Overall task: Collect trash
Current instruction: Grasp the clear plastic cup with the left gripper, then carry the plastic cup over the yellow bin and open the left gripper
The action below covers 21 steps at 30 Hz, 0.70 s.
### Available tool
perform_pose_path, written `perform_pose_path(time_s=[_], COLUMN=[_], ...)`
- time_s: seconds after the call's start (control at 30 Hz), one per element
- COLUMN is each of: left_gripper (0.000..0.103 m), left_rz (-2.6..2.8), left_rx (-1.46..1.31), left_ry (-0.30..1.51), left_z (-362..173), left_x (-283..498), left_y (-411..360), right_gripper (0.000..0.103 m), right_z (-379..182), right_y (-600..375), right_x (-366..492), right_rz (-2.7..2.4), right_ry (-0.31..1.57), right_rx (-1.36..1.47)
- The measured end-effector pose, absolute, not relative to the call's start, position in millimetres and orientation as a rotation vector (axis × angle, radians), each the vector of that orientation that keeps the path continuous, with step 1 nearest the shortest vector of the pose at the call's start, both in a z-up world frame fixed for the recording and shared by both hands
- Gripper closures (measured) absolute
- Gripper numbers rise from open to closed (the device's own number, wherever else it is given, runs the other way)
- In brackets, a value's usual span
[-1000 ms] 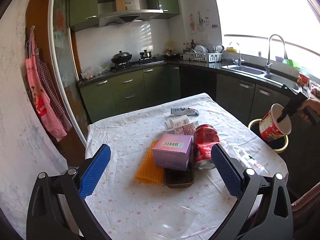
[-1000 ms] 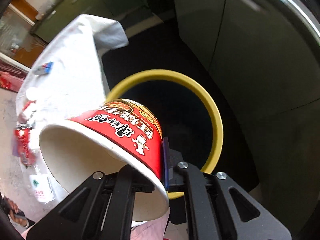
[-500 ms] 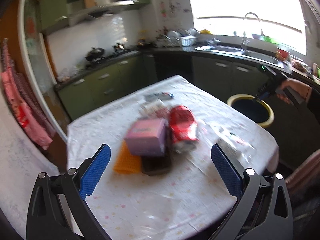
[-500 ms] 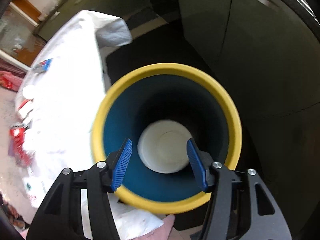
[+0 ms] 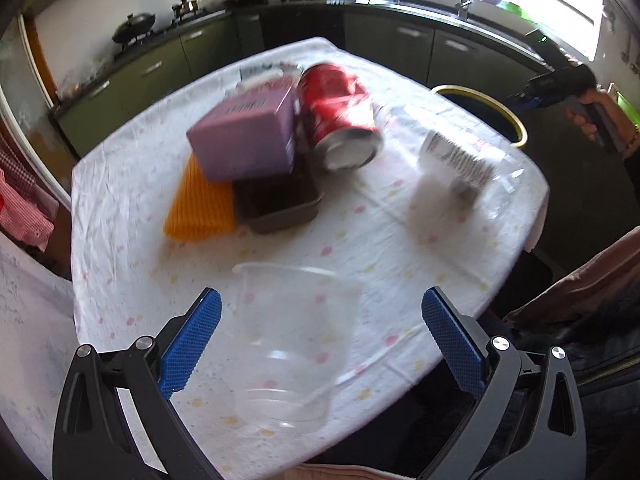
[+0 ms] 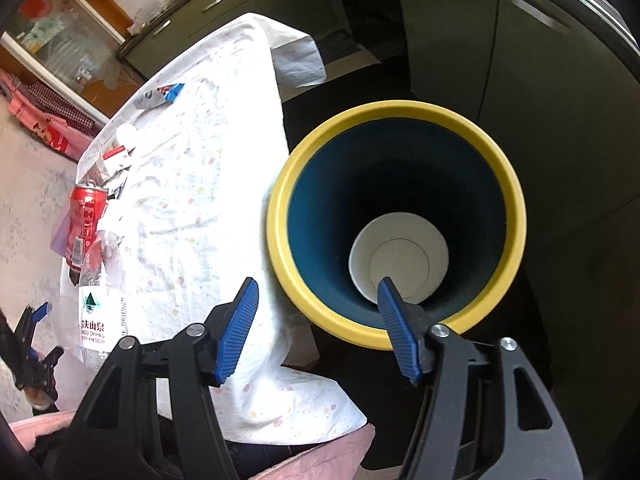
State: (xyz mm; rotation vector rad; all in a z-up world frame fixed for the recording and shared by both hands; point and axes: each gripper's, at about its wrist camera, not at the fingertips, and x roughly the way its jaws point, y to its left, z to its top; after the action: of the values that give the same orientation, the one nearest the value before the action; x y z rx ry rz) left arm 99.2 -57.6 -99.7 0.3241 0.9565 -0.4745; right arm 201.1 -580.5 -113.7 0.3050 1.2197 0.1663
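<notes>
The left gripper (image 5: 320,344), jaws released, hovers over the clear plastic cup (image 5: 288,344) at the surface's (image 5: 400,232) near edge; a hard squeeze could crush it or knock it off. The right gripper (image 6: 316,320), jaws spread and empty, hangs over the bin (image 6: 516,216), where the paper cup (image 6: 400,256) lies.

Bare tablecloth (image 5: 360,224) lies between the clear cup (image 5: 288,344) and the red can (image 5: 340,116).

Your left gripper (image 5: 320,336) and right gripper (image 6: 318,320) look alike — black plastic frames with triangular cut-outs, silver screws, blue ribbed pads (image 6: 236,330). Your bare hand (image 5: 592,114) shows — pink clothing below.
</notes>
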Motion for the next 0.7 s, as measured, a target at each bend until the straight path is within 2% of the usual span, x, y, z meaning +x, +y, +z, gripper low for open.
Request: perform_pose_path(time_s=[0.13, 0.37, 0.53, 0.7], left_gripper=[0.004, 0.019, 0.037, 0.041], left_rz=[-0.494, -0.485, -0.482, -0.482], left_rx=[0.355, 0.378, 0.380, 0.376], left_ry=[0.997, 1.047, 1.072, 1.073], left_z=[-113.7, -129.6, -134.6, -132.0], left_x=[107.2, 120.7, 124.8, 124.1], left_y=[-53.4, -49.2, -47.7, -45.2], right_gripper=[0.042, 0.042, 0.042, 0.042], right_z=[-113.2, -122.9, -126.0, -127.9], right_y=[-577.0, -571.4, -571.6, -570.9], right_x=[198.6, 201.1, 201.8, 199.5], right_rz=[0.177, 0.192, 0.192, 0.197], right_ry=[1.223, 1.243, 1.246, 1.241], right_rx=[0.301, 0.301, 0.310, 0.321])
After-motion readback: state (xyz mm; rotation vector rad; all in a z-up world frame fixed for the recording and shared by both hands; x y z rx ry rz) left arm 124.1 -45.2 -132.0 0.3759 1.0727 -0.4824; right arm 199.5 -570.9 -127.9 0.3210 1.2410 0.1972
